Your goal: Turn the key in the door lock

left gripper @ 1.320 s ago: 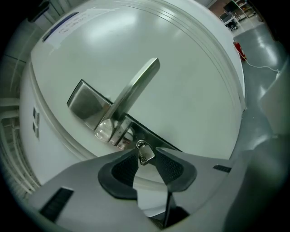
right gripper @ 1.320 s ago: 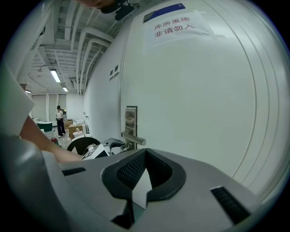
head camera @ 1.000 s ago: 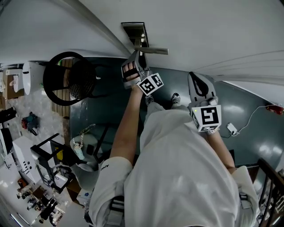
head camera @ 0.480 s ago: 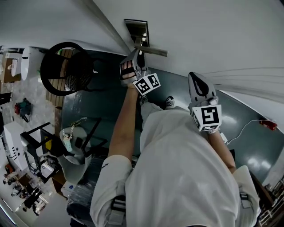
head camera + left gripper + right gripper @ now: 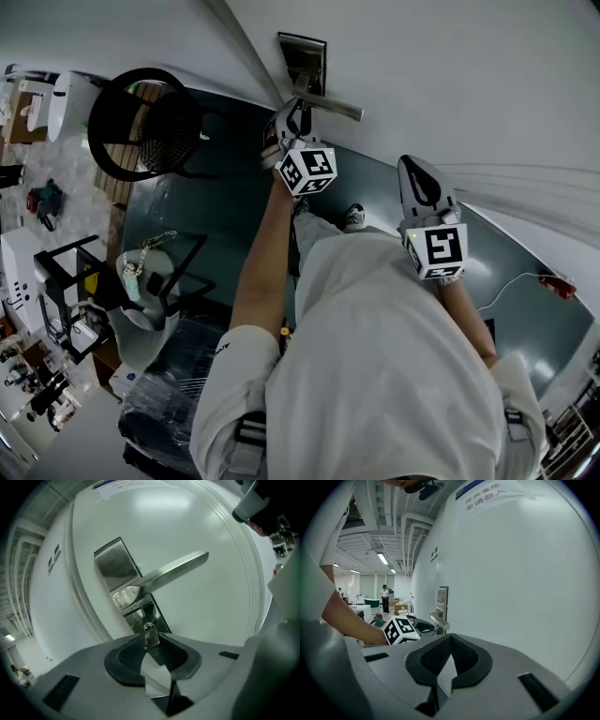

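Note:
A small silver key [image 5: 150, 635] sticks out of the lock below the steel lever handle [image 5: 173, 571] on the white door [image 5: 450, 75]. My left gripper [image 5: 151, 642] has just been closing its jaws, and its dark pads now press the key's head from both sides. In the head view the left gripper [image 5: 292, 111] reaches under the lever handle [image 5: 330, 103] by the lock plate [image 5: 302, 58]. My right gripper [image 5: 419, 176] hovers to the right, close to the door, shut with nothing in it [image 5: 450, 638]. It sees the left gripper's marker cube [image 5: 399, 630].
A black round mesh chair [image 5: 141, 122] stands left of the door on the dark floor [image 5: 216, 216]. Benches with clutter [image 5: 37, 309] fill the far left. A white cable with an adapter [image 5: 539, 279] lies at the right. A person [image 5: 385, 597] stands far off.
The left gripper has rolled about its own axis at the lock, its marker cube showing a different face. The right gripper has hardly moved. The head view has shifted slightly.

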A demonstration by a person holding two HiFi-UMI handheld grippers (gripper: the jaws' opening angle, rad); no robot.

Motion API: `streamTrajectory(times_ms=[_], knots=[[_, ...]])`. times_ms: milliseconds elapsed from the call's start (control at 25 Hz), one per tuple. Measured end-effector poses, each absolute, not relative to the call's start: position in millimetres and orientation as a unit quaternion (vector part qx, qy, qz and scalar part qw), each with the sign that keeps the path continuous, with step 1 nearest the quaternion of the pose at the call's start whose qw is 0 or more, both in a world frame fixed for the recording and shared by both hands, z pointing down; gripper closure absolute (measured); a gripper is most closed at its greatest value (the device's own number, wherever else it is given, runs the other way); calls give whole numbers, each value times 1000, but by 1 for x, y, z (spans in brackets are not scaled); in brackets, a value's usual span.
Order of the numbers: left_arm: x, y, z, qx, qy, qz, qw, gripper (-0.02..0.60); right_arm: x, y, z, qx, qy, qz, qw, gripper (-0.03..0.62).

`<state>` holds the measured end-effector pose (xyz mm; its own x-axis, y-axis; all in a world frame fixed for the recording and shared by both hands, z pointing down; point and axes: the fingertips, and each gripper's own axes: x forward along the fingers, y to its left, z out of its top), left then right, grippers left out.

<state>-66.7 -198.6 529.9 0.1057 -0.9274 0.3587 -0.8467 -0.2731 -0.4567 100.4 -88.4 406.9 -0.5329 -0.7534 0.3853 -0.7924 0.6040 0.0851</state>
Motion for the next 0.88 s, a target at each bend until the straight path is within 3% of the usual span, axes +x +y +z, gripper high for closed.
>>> streamTrajectory(times_ms=[640,880], knots=[[-75,-200,529,-788,583,-152,-124,491,92,-84,412,447,-872,55,194,602],[-80,-199,530,-789,555,-19,-262,511,89,-80,411,454,-867,55,196,602]])
